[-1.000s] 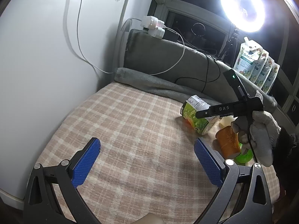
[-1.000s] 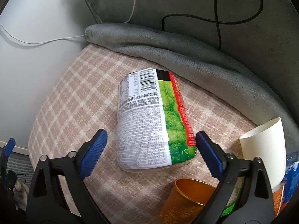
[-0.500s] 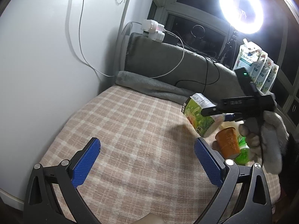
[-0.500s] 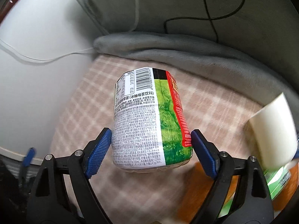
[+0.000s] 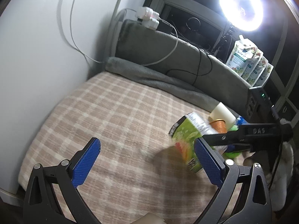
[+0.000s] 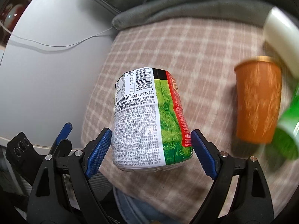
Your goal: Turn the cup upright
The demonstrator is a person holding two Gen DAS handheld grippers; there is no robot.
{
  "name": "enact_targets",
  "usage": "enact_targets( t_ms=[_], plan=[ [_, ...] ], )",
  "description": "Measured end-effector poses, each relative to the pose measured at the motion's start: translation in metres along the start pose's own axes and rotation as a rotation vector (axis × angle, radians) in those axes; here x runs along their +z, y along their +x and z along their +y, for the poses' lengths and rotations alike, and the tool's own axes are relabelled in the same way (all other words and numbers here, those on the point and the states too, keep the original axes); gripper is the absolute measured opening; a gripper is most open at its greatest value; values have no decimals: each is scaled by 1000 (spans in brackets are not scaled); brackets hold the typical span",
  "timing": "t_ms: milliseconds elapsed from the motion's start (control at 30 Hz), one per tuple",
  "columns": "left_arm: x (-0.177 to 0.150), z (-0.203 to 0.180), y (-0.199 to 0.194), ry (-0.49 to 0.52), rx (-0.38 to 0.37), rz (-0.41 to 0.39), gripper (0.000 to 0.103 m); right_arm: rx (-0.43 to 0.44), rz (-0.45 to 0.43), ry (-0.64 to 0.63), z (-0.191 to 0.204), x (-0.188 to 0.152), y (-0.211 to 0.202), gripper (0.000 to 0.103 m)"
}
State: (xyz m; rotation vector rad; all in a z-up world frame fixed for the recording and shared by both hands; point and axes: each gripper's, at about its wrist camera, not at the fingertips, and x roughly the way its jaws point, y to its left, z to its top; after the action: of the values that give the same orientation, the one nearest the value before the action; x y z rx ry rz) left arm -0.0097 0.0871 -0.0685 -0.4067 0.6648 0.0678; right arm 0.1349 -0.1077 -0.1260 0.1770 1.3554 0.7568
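Observation:
The cup is a plastic cup with a green, white and red printed label [image 6: 149, 119]. My right gripper [image 6: 151, 149] is shut on it, blue pads pressed on both sides, holding it tilted above the plaid cloth. In the left wrist view the cup [image 5: 188, 140] is blurred, tilted, its lower end near the cloth, gripped by the right gripper [image 5: 220, 140]. My left gripper [image 5: 145, 164] is open and empty, low over the cloth to the left of the cup.
An orange cup [image 6: 257, 100], a white cup [image 6: 280, 37] and a green item [image 6: 289, 130] stand at the right. A grey blanket [image 5: 158, 78] and cables lie at the back. A white wall [image 5: 37, 56] is on the left. A ring light [image 5: 241, 9] shines above.
My right gripper has closed on the labelled cup, lifted it off the cloth and swung it left and towards the front, tilting it. The left gripper stayed open and shifted slightly.

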Motion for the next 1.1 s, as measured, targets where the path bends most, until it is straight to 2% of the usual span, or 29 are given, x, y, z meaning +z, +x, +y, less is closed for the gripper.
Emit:
enact_targets(
  t_ms=[300, 533, 700, 933, 1100],
  plan=[
    [1, -5, 2, -14, -22, 24, 100, 11, 6, 43, -2, -5, 14, 89],
    [4, -7, 2, -14, -20, 29, 100, -6, -12, -24, 7, -8, 8, 90],
    [6, -5, 9, -34, -41, 66, 100, 8, -40, -55, 12, -8, -6, 90],
    [8, -1, 20, -113, -109, 138, 99, -31, -153, -97, 14, -20, -42, 90],
    [6, 3, 37, -221, -201, 235, 97, -56, -234, -104, 8, -35, -70, 90]
  ],
)
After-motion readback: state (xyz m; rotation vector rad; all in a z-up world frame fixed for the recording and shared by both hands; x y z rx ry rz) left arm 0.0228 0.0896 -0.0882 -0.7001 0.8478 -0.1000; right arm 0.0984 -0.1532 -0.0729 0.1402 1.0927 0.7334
